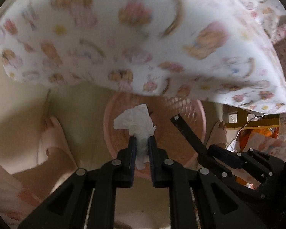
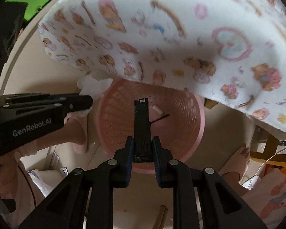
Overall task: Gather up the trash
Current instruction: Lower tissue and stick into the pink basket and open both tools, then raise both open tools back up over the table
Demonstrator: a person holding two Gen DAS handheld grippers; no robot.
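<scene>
Crumpled white tissue, soft and ragged, sticks out past the fingertips of the left gripper, jaws nearly closed and pinching its lower end. In the right wrist view a flat black strip, long and stiff, is clamped at its base by the right gripper, jaws narrowly parted around it. Both point down over the pink basket, mesh walls, a small white scrap and a black hair tie inside at 1 o'clock. The patterned tablecloth hangs over the basket's rim from 12 o'clock; slippered feet flank it at 9 and 3, floor bare toward 6.
</scene>
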